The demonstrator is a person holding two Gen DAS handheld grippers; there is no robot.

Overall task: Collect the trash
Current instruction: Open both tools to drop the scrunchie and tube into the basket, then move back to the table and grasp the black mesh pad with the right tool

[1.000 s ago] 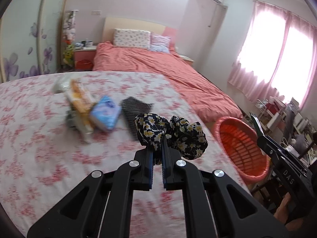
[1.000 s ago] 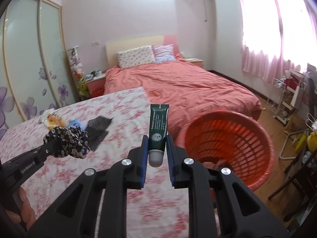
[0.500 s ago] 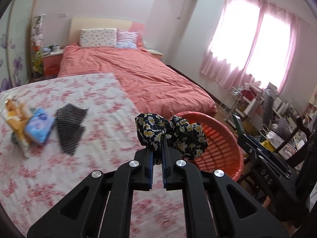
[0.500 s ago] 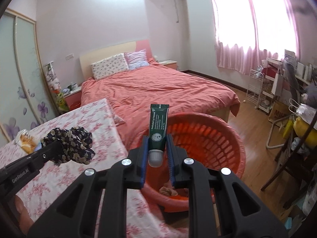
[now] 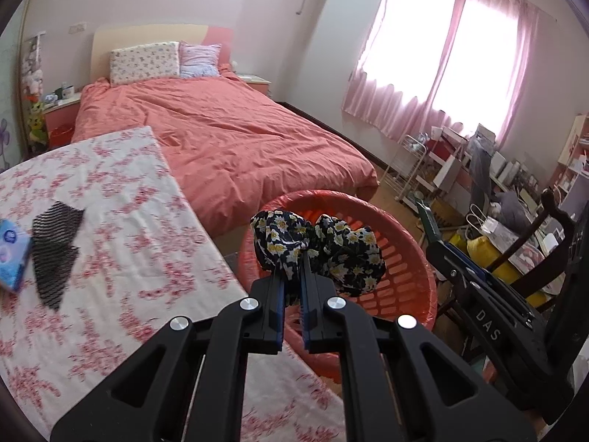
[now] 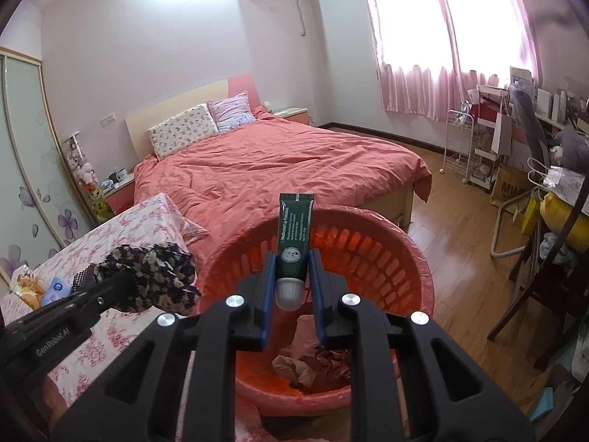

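Observation:
My left gripper (image 5: pixel 292 276) is shut on a dark floral scrunchie (image 5: pixel 320 246) and holds it over the near rim of the orange basket (image 5: pixel 405 276). My right gripper (image 6: pixel 292 272) is shut on a dark green tube (image 6: pixel 294 235), white cap down, above the orange basket (image 6: pixel 405 254). The basket holds crumpled scraps (image 6: pixel 298 366). In the right wrist view the left gripper (image 6: pixel 110 287) with the scrunchie (image 6: pixel 154 280) is at left, beside the basket rim.
A floral-covered table (image 5: pixel 110 258) carries a black mesh piece (image 5: pixel 55 246), a blue tissue pack (image 5: pixel 11 250) and a snack bag (image 6: pixel 27 287). A coral bed (image 5: pixel 221 140) lies behind. A chair (image 6: pixel 552 276), a white cart (image 6: pixel 467 147) and clutter stand right.
Both grippers have swung right, from over the table to over the orange basket, each still holding its item.

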